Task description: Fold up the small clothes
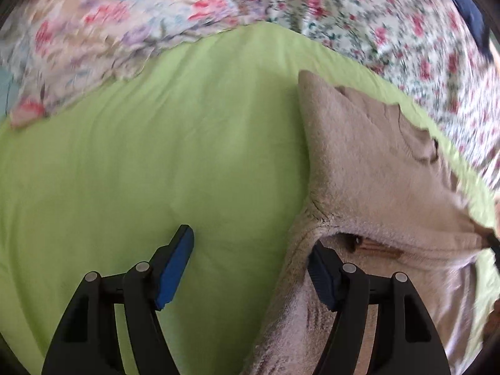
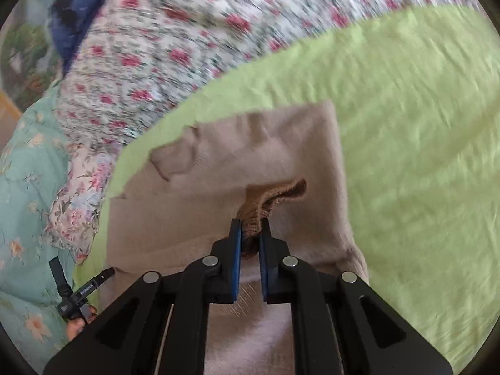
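Right gripper point(image 2: 250, 234) is clamped on the brown collar point(image 2: 275, 197) of the beige sweater point(image 2: 218, 162), which lies spread on the green sheet point(image 2: 406, 125) just ahead of it. Left gripper point(image 1: 250, 268) is wide open with nothing in it; its right finger point(image 1: 322, 275) sits on the sweater's edge by the neck opening, its left finger over bare sheet. Looks like the fold is only starting. Next, I reckon the left needs to close on that edge so both can lift together.

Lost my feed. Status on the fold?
Right tool shut on sweater collar. Left tool open at sweater's edge. Sweater on green sheet, nothing in the way.
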